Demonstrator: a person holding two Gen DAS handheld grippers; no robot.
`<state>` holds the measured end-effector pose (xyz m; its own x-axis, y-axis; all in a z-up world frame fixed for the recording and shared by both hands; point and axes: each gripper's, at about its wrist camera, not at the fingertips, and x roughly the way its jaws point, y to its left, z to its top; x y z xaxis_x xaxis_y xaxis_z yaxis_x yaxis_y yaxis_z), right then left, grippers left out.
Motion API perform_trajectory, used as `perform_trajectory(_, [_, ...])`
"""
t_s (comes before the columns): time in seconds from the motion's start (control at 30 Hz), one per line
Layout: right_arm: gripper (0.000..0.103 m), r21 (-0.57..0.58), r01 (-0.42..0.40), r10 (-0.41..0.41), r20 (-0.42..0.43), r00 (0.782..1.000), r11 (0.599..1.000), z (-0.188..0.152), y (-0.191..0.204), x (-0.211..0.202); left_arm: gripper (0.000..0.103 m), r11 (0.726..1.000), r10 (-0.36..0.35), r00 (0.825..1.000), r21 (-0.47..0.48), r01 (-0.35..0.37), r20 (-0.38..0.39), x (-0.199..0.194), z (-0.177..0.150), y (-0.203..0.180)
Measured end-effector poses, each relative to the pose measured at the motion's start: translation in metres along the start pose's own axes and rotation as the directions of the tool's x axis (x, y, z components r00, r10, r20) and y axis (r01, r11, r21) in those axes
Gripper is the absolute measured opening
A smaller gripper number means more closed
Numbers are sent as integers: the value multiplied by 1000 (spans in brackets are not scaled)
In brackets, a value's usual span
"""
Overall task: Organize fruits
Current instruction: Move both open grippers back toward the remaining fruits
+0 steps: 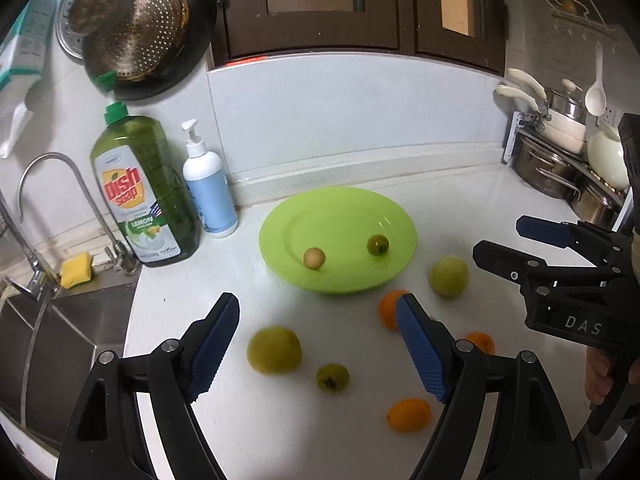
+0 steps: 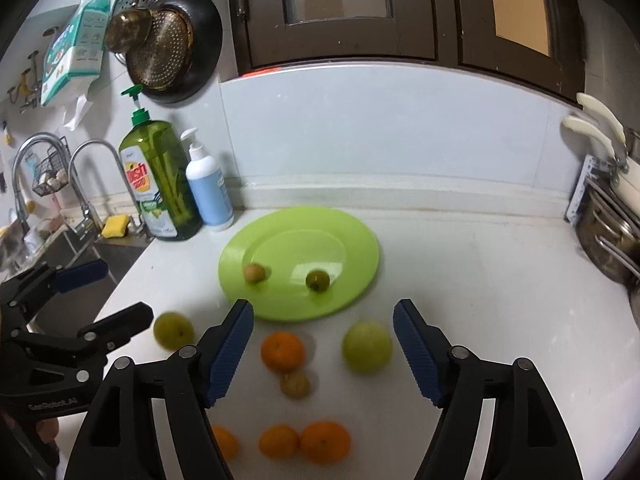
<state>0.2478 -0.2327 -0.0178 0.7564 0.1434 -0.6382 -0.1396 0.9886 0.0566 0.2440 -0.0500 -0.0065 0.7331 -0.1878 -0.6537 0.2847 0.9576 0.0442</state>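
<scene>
A lime green plate (image 1: 316,208) (image 2: 352,240) sits on the white counter and holds a small tan fruit (image 1: 314,258) (image 2: 255,272) and a small dark green fruit (image 1: 378,244) (image 2: 317,280). Loose on the counter in front of it lie green fruits (image 1: 274,350) (image 1: 449,276) (image 2: 367,347) (image 2: 173,330), oranges (image 1: 389,308) (image 2: 282,351) (image 2: 325,442) and small fruits (image 1: 332,377) (image 2: 295,384). My left gripper (image 1: 318,344) is open and empty above the loose fruit. My right gripper (image 2: 323,348) is open and empty; it also shows in the left wrist view (image 1: 500,240).
A green dish soap bottle (image 1: 140,192) (image 2: 162,180) and a white pump bottle (image 1: 208,184) (image 2: 208,184) stand at the back left. A sink (image 1: 48,344) with a tap (image 1: 60,184) and a yellow sponge (image 1: 76,275) is at the left. Pots (image 1: 560,152) are stacked at the right.
</scene>
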Motion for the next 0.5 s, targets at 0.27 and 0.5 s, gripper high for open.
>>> perform_trajectory(0.27, [73, -36, -5, 4, -39, 999, 999, -32, -3, -12, 80, 1000, -17, 1000, -27, 17, -21, -12, -36, -18])
perform_trajectory(0.5, [73, -85, -24, 16, -89, 996, 996, -56, -7, -14, 80, 999, -21, 999, -51, 19, -50, -11, -62, -33])
